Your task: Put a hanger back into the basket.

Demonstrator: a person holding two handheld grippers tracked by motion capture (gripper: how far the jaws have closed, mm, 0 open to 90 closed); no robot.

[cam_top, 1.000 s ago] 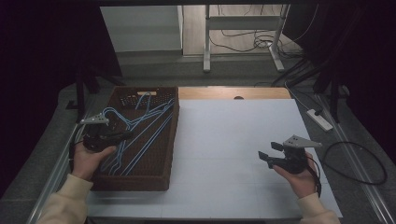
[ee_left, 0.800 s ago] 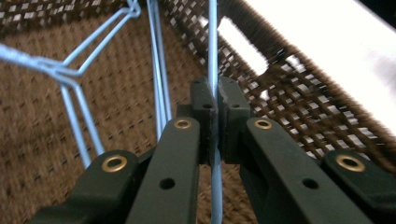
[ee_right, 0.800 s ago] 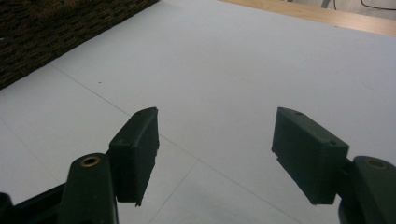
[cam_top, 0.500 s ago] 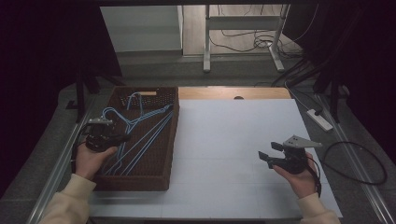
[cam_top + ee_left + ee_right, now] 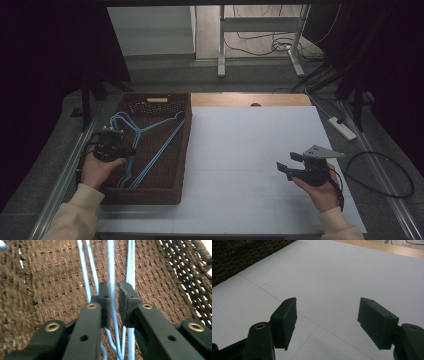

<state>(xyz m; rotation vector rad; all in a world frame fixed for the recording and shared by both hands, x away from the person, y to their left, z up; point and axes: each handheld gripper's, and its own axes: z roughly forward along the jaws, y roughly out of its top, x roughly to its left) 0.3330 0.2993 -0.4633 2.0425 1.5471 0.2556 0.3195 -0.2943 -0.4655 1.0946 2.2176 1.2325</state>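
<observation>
Rough woven basket [image 5: 165, 165], glossy blue hangers [image 5: 150, 150]

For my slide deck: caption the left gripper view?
Left gripper, jaws just opening, straddles a blue wire hanger in the woven basket.

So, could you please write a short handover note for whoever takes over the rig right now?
Left gripper: down in the basket, jaws have just been opening; a blue hanger wire runs through the narrow gap, not visibly pinched.
Right gripper: open, nothing held, over the white table at its right side.
Things: all blue hangers lie in the basket, at the table's left.
Done: no hanger lies on the table.
Left: probably to take a hanger from the basket; the aim is unclear, so check first.
</observation>
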